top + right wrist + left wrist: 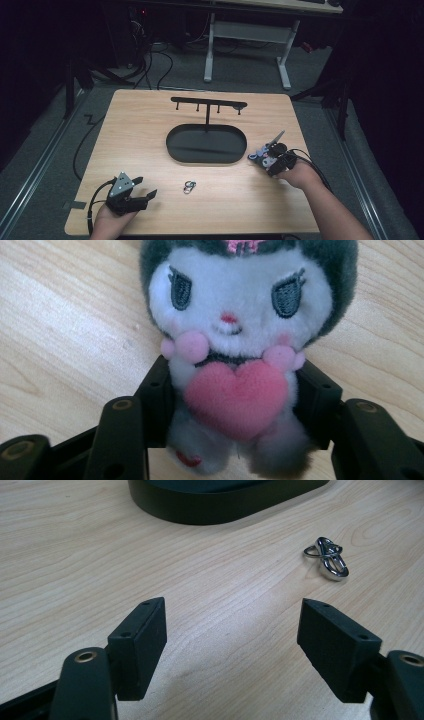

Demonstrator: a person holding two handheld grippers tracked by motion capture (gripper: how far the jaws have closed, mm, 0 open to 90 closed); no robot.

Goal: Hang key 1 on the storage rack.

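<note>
So the right hand-held gripper (235, 405) is clamping down on a little plush toy (240, 340) at the right side of the bench (150, 125); its jaws are sitting on either flank of the toy's body, just below the pink heart it's hugging, and the fur looks like it's getting squeezed in a bit; in the high view the toy (261, 156) is lying on the wood just right of the dark oval tray (206, 144), close to the front end of that gripper (267, 159). Gripping it low around the belly makes sense to me, since the head is the bulky part and would probably be slipping out.

Meanwhile the left hand-held gripper (230, 630) is hanging wide open near the front left corner with nothing between its jaws; it's aiming roughly toward a small shiny metal clasp (328, 556) lying alone on the wood in front of the tray, well apart from it. My guess is the toy and clasp are heading for the hook stand (208, 105) rising out of the tray.
</note>
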